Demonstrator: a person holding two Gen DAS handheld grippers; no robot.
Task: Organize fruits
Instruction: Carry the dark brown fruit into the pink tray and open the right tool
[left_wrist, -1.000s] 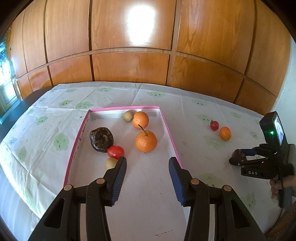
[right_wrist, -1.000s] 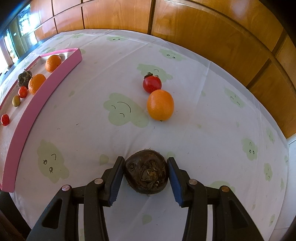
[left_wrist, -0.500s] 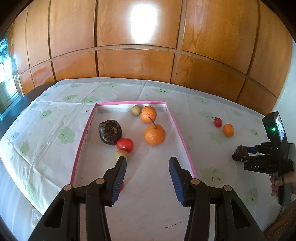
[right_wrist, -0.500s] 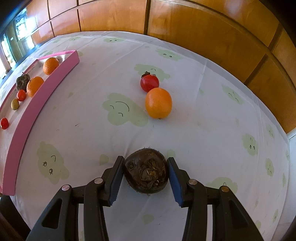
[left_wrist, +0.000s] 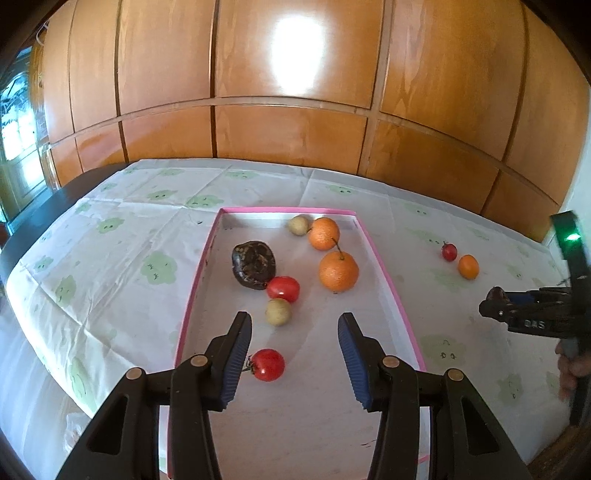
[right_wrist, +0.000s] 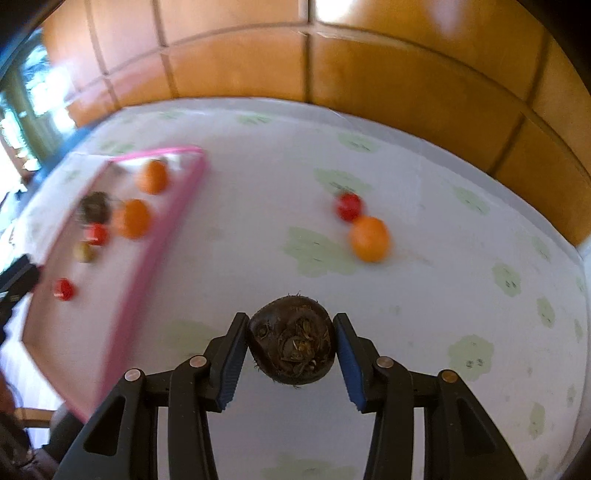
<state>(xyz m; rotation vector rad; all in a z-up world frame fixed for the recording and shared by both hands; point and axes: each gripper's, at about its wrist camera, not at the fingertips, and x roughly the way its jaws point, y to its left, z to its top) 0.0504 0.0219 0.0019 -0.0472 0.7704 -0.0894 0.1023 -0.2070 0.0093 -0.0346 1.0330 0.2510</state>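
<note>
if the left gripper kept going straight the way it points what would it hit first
Most likely the bare white floor of the pink tray. The left gripper is open and angled down into it; the red tomato sits beside its left finger, off the centre line. Depth is hard to judge.

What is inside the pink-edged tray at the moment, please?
In the pink-edged tray: two oranges, two tomatoes, two yellowish fruits, one dark fruit. The near end is covered.

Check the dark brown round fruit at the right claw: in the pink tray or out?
Out. The dark brown round fruit sits clamped in the right claw, over the tablecloth, beside the pink-rimmed tray.
</note>
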